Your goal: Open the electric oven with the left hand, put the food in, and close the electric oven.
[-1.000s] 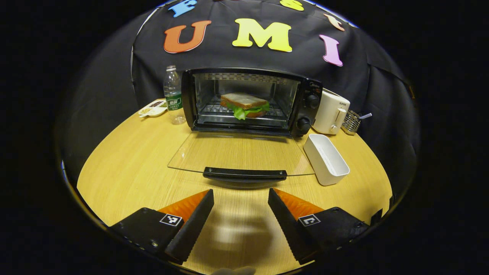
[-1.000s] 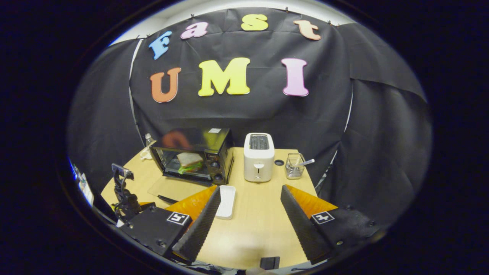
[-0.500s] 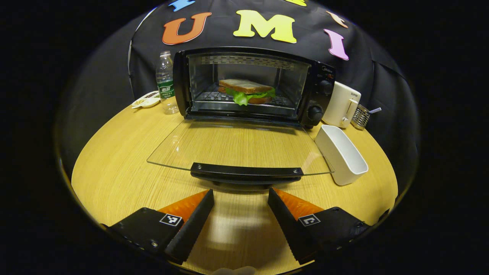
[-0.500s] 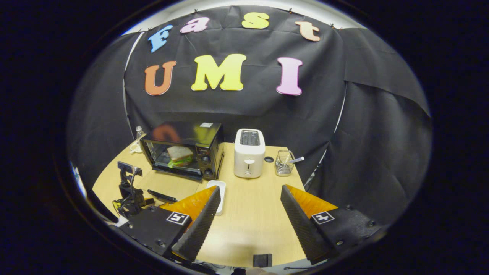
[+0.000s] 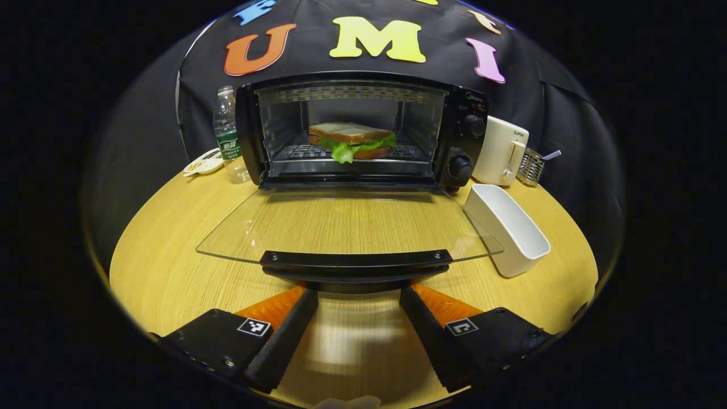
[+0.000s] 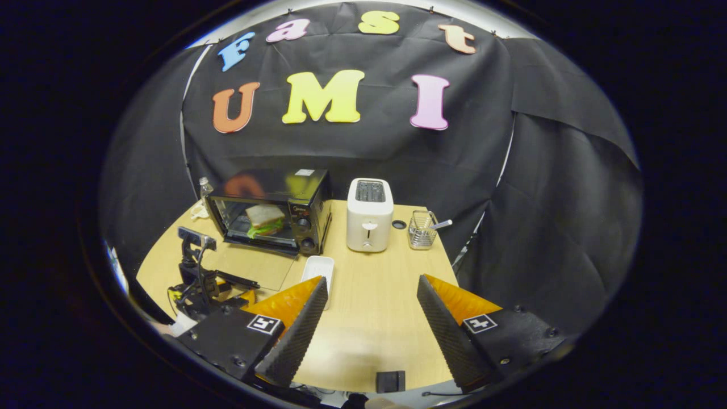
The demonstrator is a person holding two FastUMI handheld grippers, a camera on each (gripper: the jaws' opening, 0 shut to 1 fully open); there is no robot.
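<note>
The black bar handle (image 5: 356, 259) on the lowered glass door lies crosswise, straight ahead of the spread, empty left hand-held gripper (image 5: 358, 318), which is nearer; the lettuce sandwich (image 5: 350, 140) sits inside the black electric oven (image 5: 461, 130). The right hand-held gripper (image 6: 369, 318) is spread, well back.

Ahead of me on the table (image 5: 170, 250) stands the oven (image 5: 358, 130) with its door (image 5: 346, 227) folded down flat toward me, and the sandwich (image 5: 351, 140) sits inside on the rack. A bottle (image 5: 226, 133) stands just left of the oven, a toaster (image 5: 501, 150) just right. The tray (image 5: 508, 227) lies beside the door's right edge.
</note>
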